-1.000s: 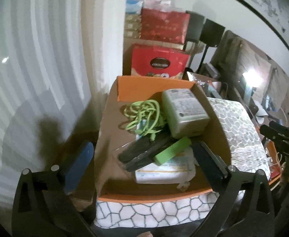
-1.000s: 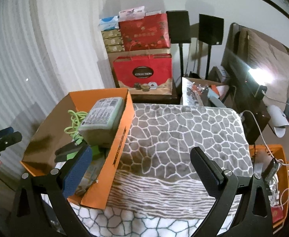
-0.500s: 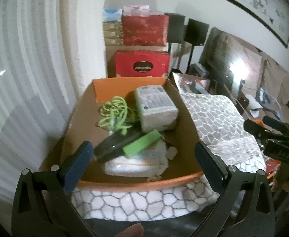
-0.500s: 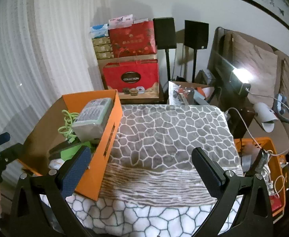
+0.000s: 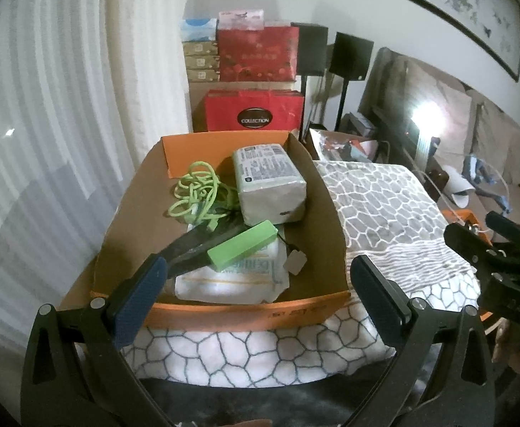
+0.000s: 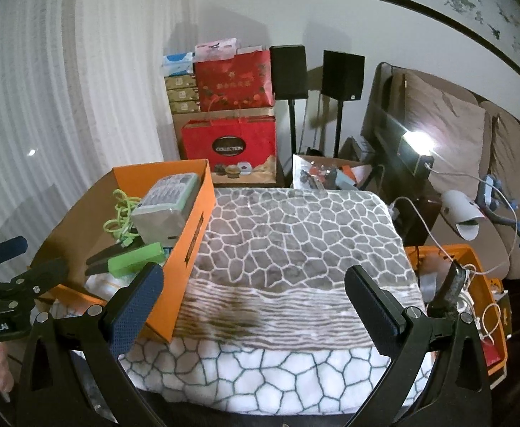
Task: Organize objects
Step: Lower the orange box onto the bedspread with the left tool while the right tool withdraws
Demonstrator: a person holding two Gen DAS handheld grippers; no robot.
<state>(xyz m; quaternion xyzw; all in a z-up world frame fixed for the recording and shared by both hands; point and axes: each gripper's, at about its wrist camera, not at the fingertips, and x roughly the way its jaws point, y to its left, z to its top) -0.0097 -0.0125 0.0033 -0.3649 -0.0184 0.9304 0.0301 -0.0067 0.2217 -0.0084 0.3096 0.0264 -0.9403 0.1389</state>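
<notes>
The orange cardboard box [image 5: 224,311] holds the green power bank [image 5: 242,249], lying slantwise atop its contents. The left hand-held gripper [image 5: 252,297], spread and empty, faces it and is nearer; the right hand-held gripper [image 6: 251,304], likewise spread, faces the blanket beside the box.

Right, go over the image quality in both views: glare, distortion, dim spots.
Left wrist view: a lamp blows out into white glare at right; fisheye bends the curtain pleats and darkens the corners; the orange box is evenly lit and fairly sharp. Right wrist view: the same lamp flares; the framed picture bows; speakers cast soft wall shadows.
</notes>
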